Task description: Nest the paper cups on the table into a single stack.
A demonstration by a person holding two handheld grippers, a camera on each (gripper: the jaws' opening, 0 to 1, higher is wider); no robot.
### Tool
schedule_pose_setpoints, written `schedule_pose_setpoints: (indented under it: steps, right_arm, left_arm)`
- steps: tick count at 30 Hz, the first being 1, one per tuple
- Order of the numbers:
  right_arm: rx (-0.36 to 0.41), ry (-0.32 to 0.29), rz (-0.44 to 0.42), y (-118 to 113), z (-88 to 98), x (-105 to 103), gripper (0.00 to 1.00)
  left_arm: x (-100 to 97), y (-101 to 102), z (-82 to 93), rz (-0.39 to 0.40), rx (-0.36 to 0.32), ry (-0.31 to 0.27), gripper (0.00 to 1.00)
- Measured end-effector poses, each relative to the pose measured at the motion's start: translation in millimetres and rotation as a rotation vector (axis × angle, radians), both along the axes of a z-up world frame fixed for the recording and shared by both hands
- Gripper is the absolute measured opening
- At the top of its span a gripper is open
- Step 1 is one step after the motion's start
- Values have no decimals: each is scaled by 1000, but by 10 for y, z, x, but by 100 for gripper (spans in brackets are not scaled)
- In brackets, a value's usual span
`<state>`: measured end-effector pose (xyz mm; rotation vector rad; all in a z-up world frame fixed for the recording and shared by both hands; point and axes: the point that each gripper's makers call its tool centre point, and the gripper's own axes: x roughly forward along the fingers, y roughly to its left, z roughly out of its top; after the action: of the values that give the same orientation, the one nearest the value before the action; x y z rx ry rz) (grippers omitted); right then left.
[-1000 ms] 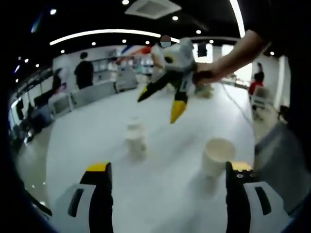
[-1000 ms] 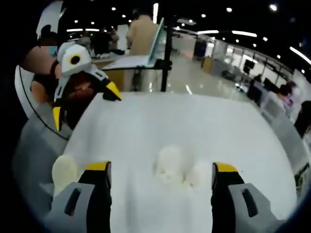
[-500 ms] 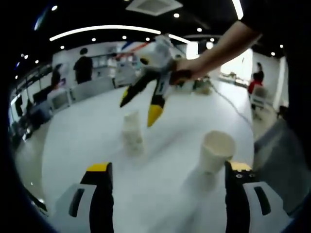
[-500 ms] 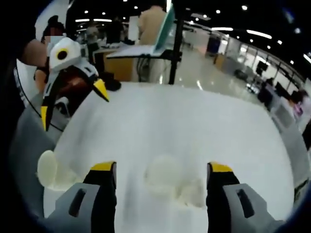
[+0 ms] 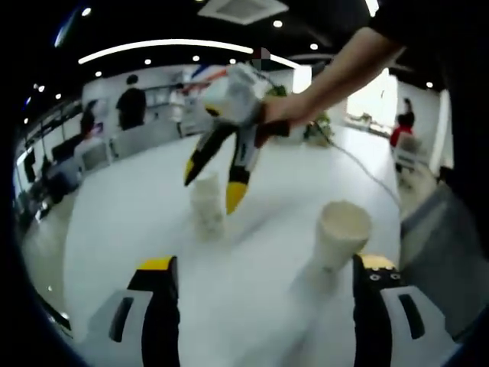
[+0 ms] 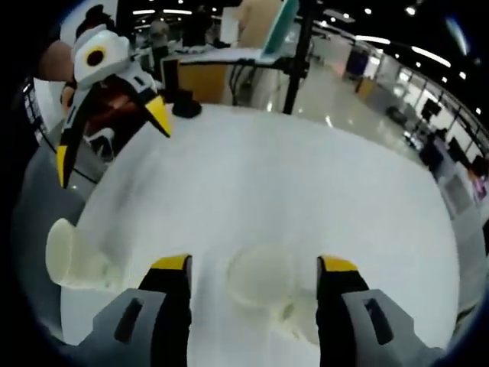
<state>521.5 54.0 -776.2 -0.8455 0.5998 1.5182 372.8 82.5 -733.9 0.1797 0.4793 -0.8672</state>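
Paper cups are seen on a white table [image 5: 114, 229]. In the left gripper view, a short stack of cups [image 5: 206, 200] stands upright towards the middle of the table, and a single cup [image 5: 340, 233] stands upright nearer the camera, just above the tip of that view's right-hand jaw. The left gripper [image 5: 260, 267] is held with its jaws wide apart and nothing between them; its yellow-tipped jaws rise from the bottom of the view, short of both cups. The right gripper [image 5: 210, 176], held in a person's hand [image 5: 279, 115], is seen above the stack with its jaws spread, one yellow tip to each side of the stack's top; whether the stack is touched cannot be told.

In the right gripper view, the stack of cups [image 6: 263, 279] is seen from above, lying between the right gripper's [image 6: 256, 267] own parted jaws. The single cup [image 6: 65, 252] appears at the lower left, apart from the stack. The left gripper [image 6: 111, 115] is seen at the upper left with its jaws apart, over the table [image 6: 306, 183] edge.
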Motion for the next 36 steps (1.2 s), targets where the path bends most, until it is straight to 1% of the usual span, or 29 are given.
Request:
schedule_pose_setpoints:
  steps: [6,9,11,14,18,24,28,36]
  right_arm:
    - [-38,9,16,-16,-84,-22,56]
    - [-61,17,12,-34,-144,-29,56]
    - [-75,-2,20,-46,-159,-27,55]
    - [-87,-5,36,-57,-185,-53,54]
    - [-95,-14,56,-62,-203,-59,45]
    - [-118,-13,71,-85,-237,-88,38]
    - [-111,2,67,-86,-240,-109,37]
    - [-111,15,55,-110,-234,-127,37]
  left_arm:
    - [23,17,14,11,-6,-2,94]
    - [7,-18,10,3,-6,-1,94]
    - [-4,-46,4,-3,-6,2,94]
    - [-24,-73,-7,-15,-1,6,94]
    - [-17,-75,-19,-10,-5,7,94]
    - [-26,-85,-35,-16,-4,11,93]
    - [-12,-68,-32,-10,-5,6,93]
    - [-32,-76,-42,-19,-5,15,93]
